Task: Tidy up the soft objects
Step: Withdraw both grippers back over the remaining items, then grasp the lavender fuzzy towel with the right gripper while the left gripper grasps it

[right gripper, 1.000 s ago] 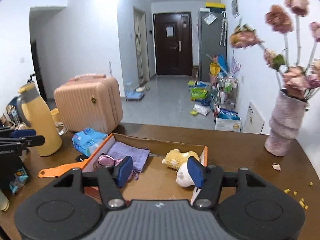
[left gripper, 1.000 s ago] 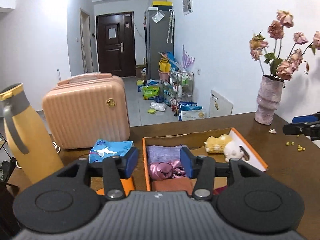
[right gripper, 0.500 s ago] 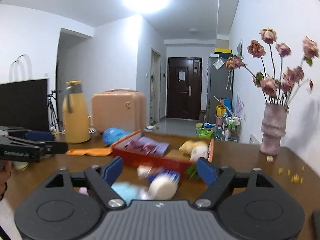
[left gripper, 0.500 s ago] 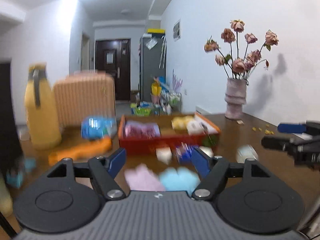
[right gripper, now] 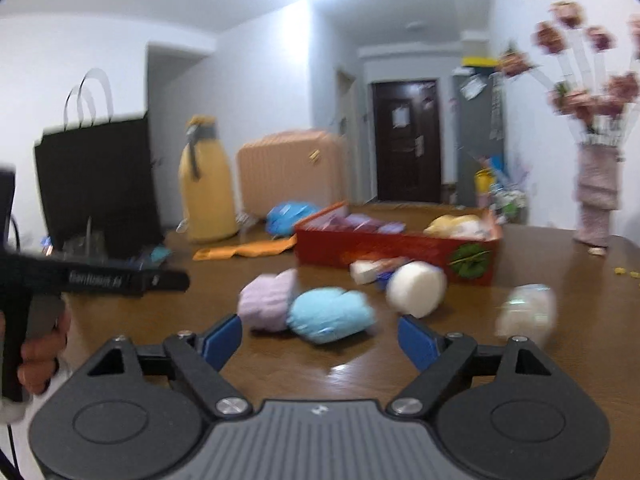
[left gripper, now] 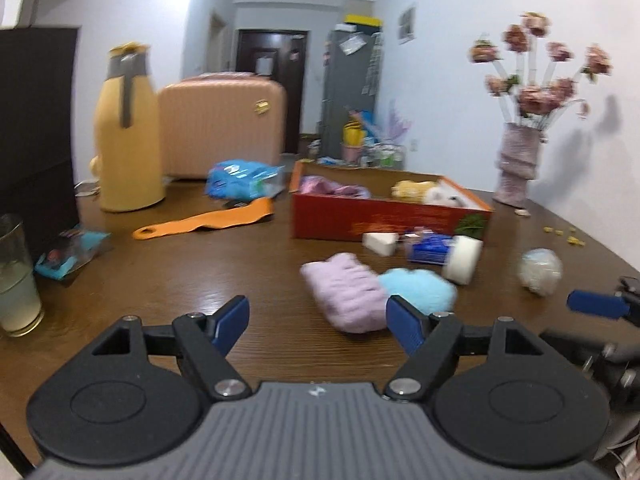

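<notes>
Loose soft things lie on the brown table before a red box (left gripper: pixel 384 216) (right gripper: pixel 392 248): a lilac fluffy piece (left gripper: pixel 348 296) (right gripper: pixel 266 304), a light blue fluffy piece (left gripper: pixel 420 288) (right gripper: pixel 330 314), a white foam cylinder (left gripper: pixel 464 260) (right gripper: pixel 418 288), a white puff ball (left gripper: pixel 540 270) (right gripper: pixel 526 312) and a white wedge sponge (left gripper: pixel 380 238). The box holds purple cloth and a yellow plush (left gripper: pixel 408 190). My left gripper (left gripper: pixel 316 312) is open and empty, just short of the lilac piece. My right gripper (right gripper: pixel 320 328) is open and empty, close before the blue piece.
A yellow flask (left gripper: pixel 126 136), a pink suitcase (left gripper: pixel 224 120), a blue tissue pack (left gripper: pixel 244 178) and an orange strap (left gripper: pixel 208 220) sit at the back left. A glass (left gripper: pixel 16 276) and a black bag (left gripper: pixel 36 132) stand on the left. A vase (left gripper: pixel 516 168) stands at the right.
Both grippers have drawn back from over the red box and sunk low toward the table. Their jaws have spread wider. The loose soft things now lie just ahead.
</notes>
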